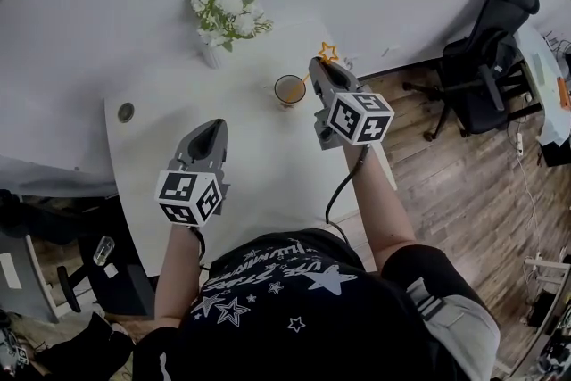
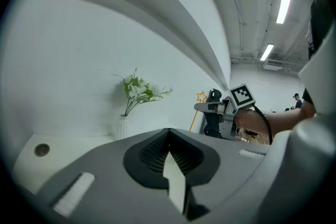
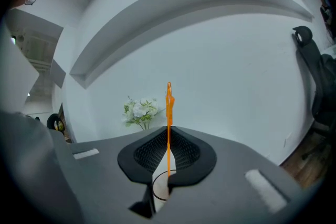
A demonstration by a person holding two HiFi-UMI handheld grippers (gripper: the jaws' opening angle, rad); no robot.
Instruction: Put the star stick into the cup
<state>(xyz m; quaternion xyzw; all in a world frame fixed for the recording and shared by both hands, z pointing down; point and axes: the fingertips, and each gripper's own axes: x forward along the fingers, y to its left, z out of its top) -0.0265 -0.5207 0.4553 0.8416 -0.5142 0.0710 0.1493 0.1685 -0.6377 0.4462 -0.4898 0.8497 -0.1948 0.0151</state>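
Right gripper (image 1: 318,65), in the head view, had its jaws clamped on the orange star stick (image 1: 328,52). The star end rose past the jaws and the lower end slanted toward the cup (image 1: 289,89), which stood near the bench's (image 1: 259,165) right edge. The left gripper (image 1: 210,128) hung over the bench's middle, well apart from both, and one vase of flowers (image 1: 223,18) stood toward the far edge. In the left gripper view, the left gripper (image 2: 168,134) had its jaws together on nothing, while the right gripper (image 2: 198,107) showed beyond it with the stick (image 2: 201,96). In the right gripper view, the right gripper (image 3: 168,136) pinched the stick (image 3: 169,107) at mid-shaft, upright, with the cup's (image 3: 159,189) rim showing below. There was one stick, one cup and two grippers. The stick looked thin, light and probably fairly stiff, liable to swivel between the pads, so mid-shaft seemed the sound place to hold it.
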